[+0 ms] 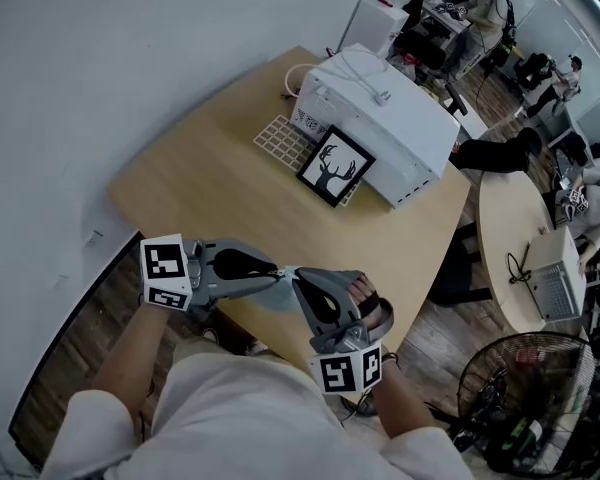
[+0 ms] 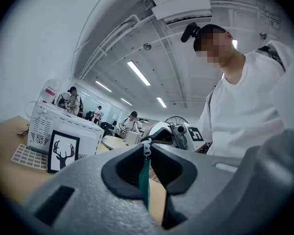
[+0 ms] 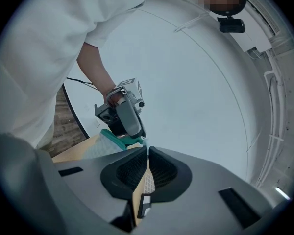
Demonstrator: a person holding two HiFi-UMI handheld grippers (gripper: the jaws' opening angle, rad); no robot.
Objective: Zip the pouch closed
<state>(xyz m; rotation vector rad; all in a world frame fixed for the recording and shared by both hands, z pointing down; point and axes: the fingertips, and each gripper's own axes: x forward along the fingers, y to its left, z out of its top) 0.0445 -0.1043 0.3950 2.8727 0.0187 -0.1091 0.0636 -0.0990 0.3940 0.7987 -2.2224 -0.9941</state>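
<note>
The pouch (image 1: 276, 293) is pale mesh with a green zip, and both grippers hold it in the air over the near table edge. My left gripper (image 1: 277, 271) reaches in from the left, shut on the green zipper tape (image 2: 145, 177). The metal slider (image 2: 146, 148) sits right at its tips. My right gripper (image 1: 298, 280) comes up from below right and meets it tip to tip. It is shut on a thin pale bit of the pouch's end (image 3: 146, 150). In the right gripper view the pouch's green edge (image 3: 115, 141) hangs under the left gripper (image 3: 126, 115).
A white appliance (image 1: 380, 123) stands at the far side of the wooden table (image 1: 210, 183), with a framed deer picture (image 1: 335, 166) leaning on it and a white grid mat (image 1: 280, 140) beside. A round table (image 1: 510, 238) and a floor fan (image 1: 535, 388) are to the right.
</note>
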